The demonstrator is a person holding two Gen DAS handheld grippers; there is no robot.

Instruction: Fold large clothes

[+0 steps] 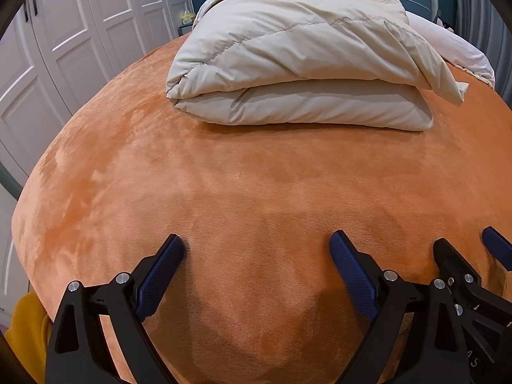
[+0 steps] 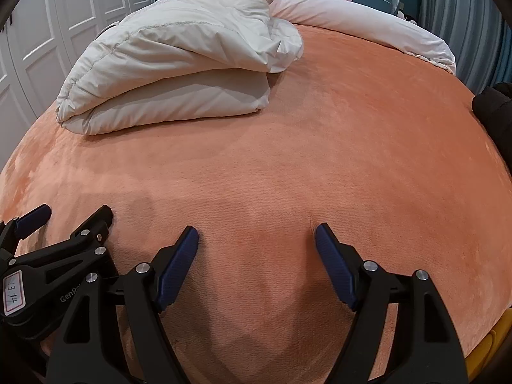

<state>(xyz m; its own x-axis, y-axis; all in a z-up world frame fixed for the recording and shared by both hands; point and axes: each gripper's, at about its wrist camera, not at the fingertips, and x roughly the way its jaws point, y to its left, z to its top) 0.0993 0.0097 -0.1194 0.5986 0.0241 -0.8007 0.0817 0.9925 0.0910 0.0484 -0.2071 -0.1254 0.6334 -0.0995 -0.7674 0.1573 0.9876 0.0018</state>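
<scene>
Left wrist view: the left gripper (image 1: 256, 246) is hovering over the orange bedspread (image 1: 128, 176) with its fingers spread wide, gripping nothing. The cream coat (image 1: 288, 64) is lying folded in a thick stack far ahead, near the white bedding (image 1: 454, 48).

Right wrist view: the right gripper (image 2: 256, 240) is likewise gaping apart and empty, just beside the left one. The coat (image 2: 166, 73) is sitting well apart, seemingly folded already; little looks left besides tidying its loose top flap.

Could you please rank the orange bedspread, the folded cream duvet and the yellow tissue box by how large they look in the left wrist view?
1. Orange bedspread
2. Cream duvet
3. Tissue box, tiny, though farthest from the camera.
</scene>
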